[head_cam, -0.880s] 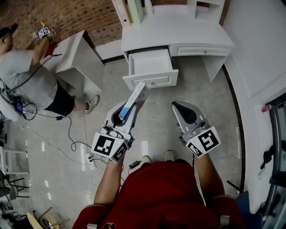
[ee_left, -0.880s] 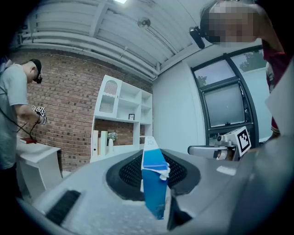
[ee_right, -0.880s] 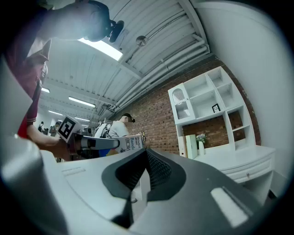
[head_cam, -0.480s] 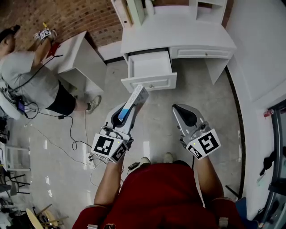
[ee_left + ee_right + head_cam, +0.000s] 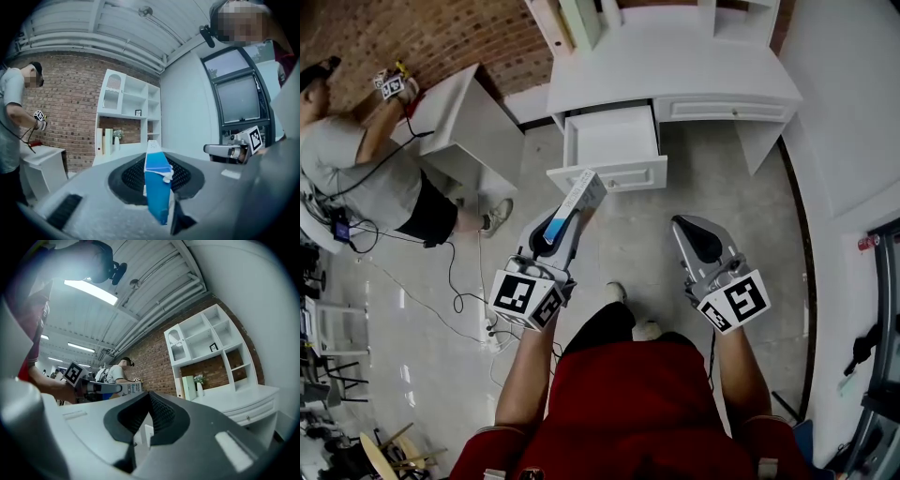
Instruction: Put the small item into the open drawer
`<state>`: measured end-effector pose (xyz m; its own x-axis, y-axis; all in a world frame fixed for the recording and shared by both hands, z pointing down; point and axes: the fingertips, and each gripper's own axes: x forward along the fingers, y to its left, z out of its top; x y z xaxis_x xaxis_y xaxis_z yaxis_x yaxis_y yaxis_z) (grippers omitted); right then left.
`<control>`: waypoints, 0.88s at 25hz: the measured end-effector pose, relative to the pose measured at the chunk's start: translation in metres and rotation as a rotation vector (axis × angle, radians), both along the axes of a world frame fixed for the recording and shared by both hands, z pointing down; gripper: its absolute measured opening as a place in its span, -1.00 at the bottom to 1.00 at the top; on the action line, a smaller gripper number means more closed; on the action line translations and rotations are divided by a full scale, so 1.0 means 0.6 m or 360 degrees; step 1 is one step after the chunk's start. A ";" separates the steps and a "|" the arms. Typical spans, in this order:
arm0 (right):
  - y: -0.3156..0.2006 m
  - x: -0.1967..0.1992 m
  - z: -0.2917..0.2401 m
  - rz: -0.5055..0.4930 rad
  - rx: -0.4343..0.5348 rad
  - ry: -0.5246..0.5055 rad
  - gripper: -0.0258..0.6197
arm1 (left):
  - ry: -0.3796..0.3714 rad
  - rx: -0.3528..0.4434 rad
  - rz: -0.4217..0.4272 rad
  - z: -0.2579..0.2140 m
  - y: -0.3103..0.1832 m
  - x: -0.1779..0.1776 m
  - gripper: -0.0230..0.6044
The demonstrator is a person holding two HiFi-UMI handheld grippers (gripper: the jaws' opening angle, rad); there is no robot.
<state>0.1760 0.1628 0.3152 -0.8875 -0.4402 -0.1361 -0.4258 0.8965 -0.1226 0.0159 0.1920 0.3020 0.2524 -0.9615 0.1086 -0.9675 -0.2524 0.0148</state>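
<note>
The left gripper (image 5: 555,234) had its fingers clamped on the small box (image 5: 578,197), a blue and white carton held by its blue end. In the head view the box's long axis ran from the fingers toward the upper right of the frame. Its white end overlapped the left corner of the front panel of the open drawer (image 5: 609,141). The drawer's bare inside lay just above and to the right of that end, so the coming move probably called for carrying the box further along its own axis and then lowering it. The right gripper (image 5: 692,230) hung at the lower right of the drawer, further off, its fingers together on nothing. Only the head view showed the drawer pulled out of the white bench (image 5: 675,66). The left gripper view gave the box (image 5: 157,187) edge-on between the fingers with shelves behind, and no drawer. The right gripper view showed its own fingers (image 5: 159,416) meeting, and the box's printed white end (image 5: 132,389) at centre left.
</note>
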 end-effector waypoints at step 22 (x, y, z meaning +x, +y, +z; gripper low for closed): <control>-0.349 -0.178 0.043 0.0274 -0.0062 0.0289 -0.88 | -0.0001 -0.0185 0.0215 0.158 -0.420 -0.218 -0.65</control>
<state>0.0691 -0.0468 0.3409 -0.8074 -0.5887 0.0390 -0.5899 0.8050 -0.0631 -0.1152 -0.0602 0.3966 0.3785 -0.8997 0.2176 -0.9249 -0.3769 0.0507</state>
